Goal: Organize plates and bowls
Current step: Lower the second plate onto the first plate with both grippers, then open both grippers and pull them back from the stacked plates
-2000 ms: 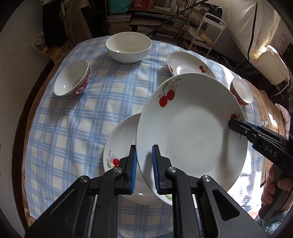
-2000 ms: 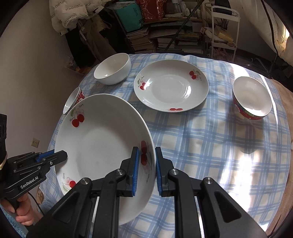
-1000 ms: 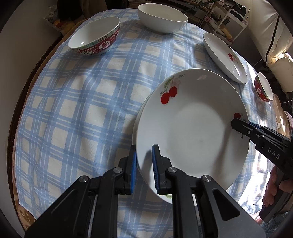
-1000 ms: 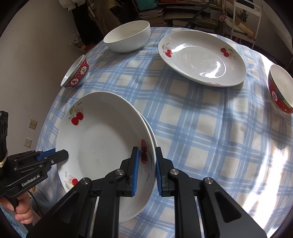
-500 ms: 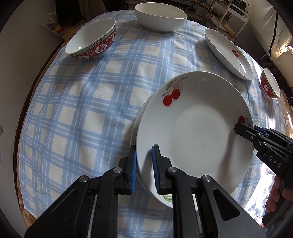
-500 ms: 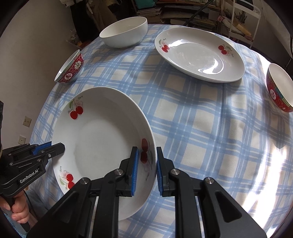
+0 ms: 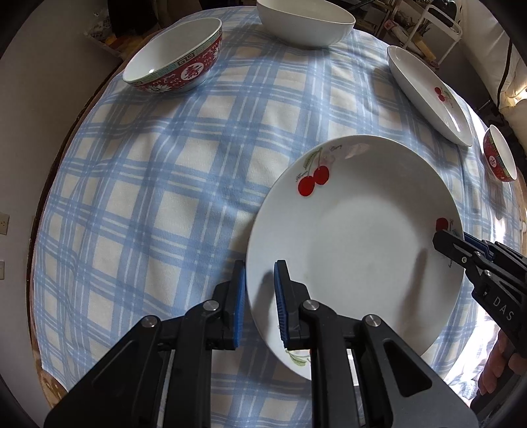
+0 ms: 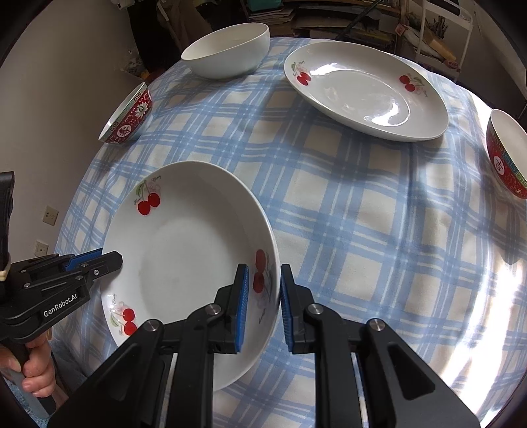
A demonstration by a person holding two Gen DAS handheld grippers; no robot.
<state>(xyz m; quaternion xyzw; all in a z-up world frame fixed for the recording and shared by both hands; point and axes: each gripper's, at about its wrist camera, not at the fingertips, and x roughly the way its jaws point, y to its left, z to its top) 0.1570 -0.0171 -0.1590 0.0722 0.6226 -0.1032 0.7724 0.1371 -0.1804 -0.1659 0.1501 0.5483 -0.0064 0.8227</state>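
A white plate with red cherries (image 7: 355, 237) lies near the table's front edge, on top of a second plate hidden under it. It also shows in the right wrist view (image 8: 187, 253). My left gripper (image 7: 258, 299) straddles the plate's left rim with its jaws slightly apart. My right gripper (image 8: 262, 303) straddles the opposite rim, jaws a little wider than the rim. Each gripper shows in the other's view, the right one (image 7: 461, 250) and the left one (image 8: 95, 263).
On the blue checked tablecloth (image 7: 164, 184) stand a red patterned bowl (image 7: 174, 56), a white bowl (image 7: 306, 19), another cherry plate (image 8: 365, 89) and a second red bowl (image 8: 507, 151). Shelves and clutter stand behind the table.
Both grippers have lowered the cherry plate onto the plate below it, which is now covered. Their jaws have opened slightly around the rim.
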